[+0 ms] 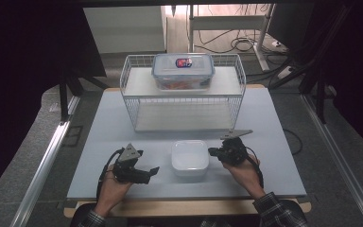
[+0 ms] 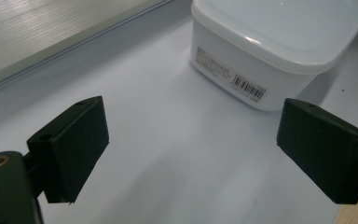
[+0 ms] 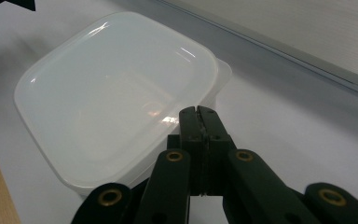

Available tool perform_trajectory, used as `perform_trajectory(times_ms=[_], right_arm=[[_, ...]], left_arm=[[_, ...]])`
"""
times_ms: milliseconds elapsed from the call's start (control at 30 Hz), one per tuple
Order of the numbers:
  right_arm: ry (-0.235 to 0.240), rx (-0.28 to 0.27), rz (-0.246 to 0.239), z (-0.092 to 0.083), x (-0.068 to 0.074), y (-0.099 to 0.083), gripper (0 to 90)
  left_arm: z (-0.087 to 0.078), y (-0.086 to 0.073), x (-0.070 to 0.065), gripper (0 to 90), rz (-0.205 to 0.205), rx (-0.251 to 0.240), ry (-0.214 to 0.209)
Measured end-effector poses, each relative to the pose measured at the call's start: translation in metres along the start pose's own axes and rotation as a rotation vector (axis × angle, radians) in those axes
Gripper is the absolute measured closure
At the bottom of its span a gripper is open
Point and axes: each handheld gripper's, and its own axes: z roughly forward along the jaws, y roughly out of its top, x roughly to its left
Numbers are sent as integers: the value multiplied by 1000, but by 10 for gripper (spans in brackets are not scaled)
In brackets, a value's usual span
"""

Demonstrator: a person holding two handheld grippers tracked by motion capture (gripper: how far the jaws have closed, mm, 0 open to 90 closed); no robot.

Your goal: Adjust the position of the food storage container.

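Left gripper (image 1: 147, 171): held near the table's front edge, left of centre; jaws spread wide, nothing gripped.
Left gripper view: the wide-apart pads (image 2: 74, 140) are seen framing bare table (image 2: 168, 154), with the container beyond them, apart.
White lidded container (image 1: 190, 157): set on the table near the front edge, about midway between the two grippers; its label and barcode are carried on one side wall (image 2: 249, 88).
Handling: judged light and probably empty; the thin plastic is likely stiff yet slightly flexible, and the glossy lid (image 3: 116, 88) slippery. A hold across two opposite side walls below the lid rim is advised, or at the small lid tab (image 3: 223, 72) if the lid is to be lifted.
Right gripper (image 1: 213, 152): just right of the container; jaws pressed fully together, nothing between them, tips (image 3: 200, 114) at the lid's edge; contact cannot be told.
Wire basket (image 1: 137, 101): stood toward the table's far edge, a clear clip-lid box (image 1: 183, 71) resting on top.
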Motion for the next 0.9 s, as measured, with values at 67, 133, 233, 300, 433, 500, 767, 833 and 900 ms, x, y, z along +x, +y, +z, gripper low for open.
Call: perform_trajectory(times_ms=[67,133,233,300,433,500,767,833,900], right_arm=[[3,-1,-8,2,2,1,894],[1,0,-14,2,3,1,888],[-10,-6,-18,1,2,1,861],[-38,-12,-25,-5,0,1,788],[-53,-28,-37,-12,-2,0,688],[-50,-39,-54,-15,-3,-1,615],[-53,-34,-106,-21,-3,-10,291],[-47,-47,-110,-22,-3,-11,223],[-36,-51,-116,-23,-3,-13,166]], left_arm=[[0,0,0,93,2,1,2],[0,0,0,96,3,2,1],[-1,0,0,97,3,3,2],[-1,-1,0,97,11,2,6],[0,-2,1,95,24,3,13],[1,-3,2,87,30,5,15],[3,-4,3,69,39,2,-6],[3,-4,3,68,38,1,-11],[3,-4,3,67,38,0,-15]])
